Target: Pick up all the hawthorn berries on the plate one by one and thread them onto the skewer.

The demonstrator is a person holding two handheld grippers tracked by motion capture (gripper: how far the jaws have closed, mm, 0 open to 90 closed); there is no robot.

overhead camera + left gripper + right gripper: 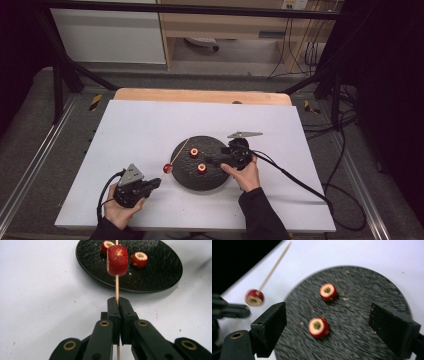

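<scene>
A thin wooden skewer (pixel 116 287) carries one red cored fruit piece (pixel 117 260). My left gripper (pixel 117 302) is shut on the skewer's lower end and holds it pointing toward a round black plate (pixel 155 272). In the high view the left gripper (pixel 156 183) sits left of the plate (pixel 200 182), with the skewered piece (pixel 167 168) at the plate's left rim. Two more red pieces (pixel 193 152) (pixel 201 168) lie on the plate. My right gripper (pixel 328 315) hangs open over the plate; the nearer piece (pixel 318 327) lies below its jaws, untouched.
A white sheet (pixel 140 130) covers the table, with a wooden edge (pixel 200 95) at the far side. Crumbs are scattered on the plate. The right gripper's cable (pixel 300 182) trails off to the right. Metal frame bars and rails run around the table.
</scene>
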